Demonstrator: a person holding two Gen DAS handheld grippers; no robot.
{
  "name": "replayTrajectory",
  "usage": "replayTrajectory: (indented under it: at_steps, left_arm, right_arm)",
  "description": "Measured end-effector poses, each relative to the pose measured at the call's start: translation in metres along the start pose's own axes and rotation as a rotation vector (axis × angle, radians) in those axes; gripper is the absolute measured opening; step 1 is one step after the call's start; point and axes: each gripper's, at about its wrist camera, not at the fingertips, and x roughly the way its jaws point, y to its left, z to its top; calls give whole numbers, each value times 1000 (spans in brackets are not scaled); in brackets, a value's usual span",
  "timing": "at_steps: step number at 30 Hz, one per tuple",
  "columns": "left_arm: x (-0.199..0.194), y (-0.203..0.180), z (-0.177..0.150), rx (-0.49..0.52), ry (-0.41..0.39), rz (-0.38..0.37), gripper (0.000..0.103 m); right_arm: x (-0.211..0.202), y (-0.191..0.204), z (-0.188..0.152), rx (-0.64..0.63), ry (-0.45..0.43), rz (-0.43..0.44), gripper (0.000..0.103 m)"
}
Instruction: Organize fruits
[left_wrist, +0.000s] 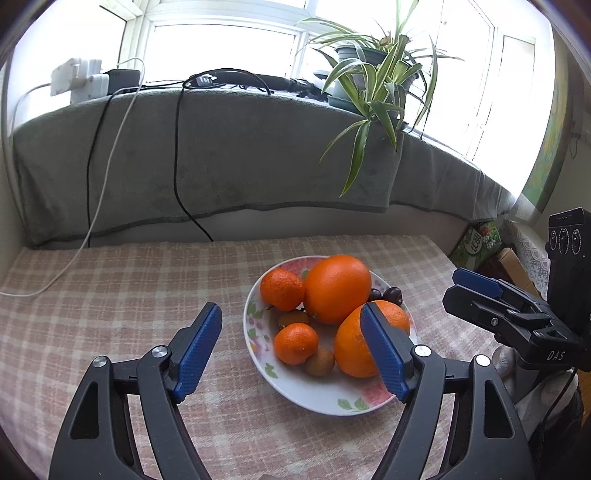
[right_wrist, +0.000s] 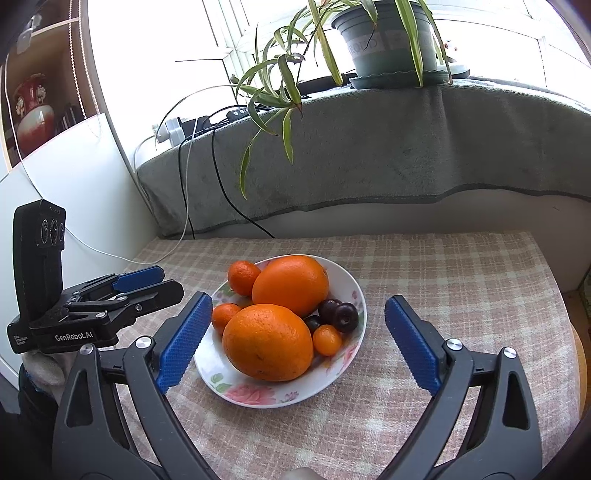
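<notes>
- My left gripper (left_wrist: 291, 354) stands wide, nothing between its blue pads; its right pad crosses in front of the near orange in that view, and I cannot tell whether the two touch.
- My right gripper (right_wrist: 295, 345) stands wider still, also empty, with the plate (right_wrist: 347, 284) framed between its fingers.
- The fruit all lies in the flowered white plate, which sits on the table (right_wrist: 461, 295) under a pink checked cloth (left_wrist: 129, 295).
- Right wrist view only: dark cherries (right_wrist: 340, 314) lie clear on the plate's right side, with one small oval orange fruit (right_wrist: 327, 339) beside them. A red vase (right_wrist: 31, 114) stands on a shelf at upper left.
- Left wrist view only: two brownish round fruits, one at the plate's near edge (left_wrist: 319, 363) and one (left_wrist: 291, 317) half hidden among the mandarins. A green carton (left_wrist: 476, 242) stands past the table's right end. The cherries (left_wrist: 391, 295) show only as a sliver behind the oranges.
- Both views: two large oranges, the far one (right_wrist: 291, 284) resting against the near one (right_wrist: 267, 341); their skin is bright and pitted. Two mandarins, one at the back (right_wrist: 242, 277) and one at the left edge (right_wrist: 223, 317).
- Each camera catches the other gripper from the side: the right one at the right edge of the left view, the left one (right_wrist: 140, 286) at the left edge of the right view.
- A potted spider plant (right_wrist: 391, 44) stands on the grey-covered sill (left_wrist: 221, 147) behind the table; cables hang down it.
</notes>
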Motion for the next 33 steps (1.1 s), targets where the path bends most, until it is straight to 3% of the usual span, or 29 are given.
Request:
replayTrajectory:
  at_steps: [33]
  left_arm:
    - [-49,-10,-19,12,-80,73,78]
  right_arm:
    - [-35,24,-16,-28,-30,-69,99]
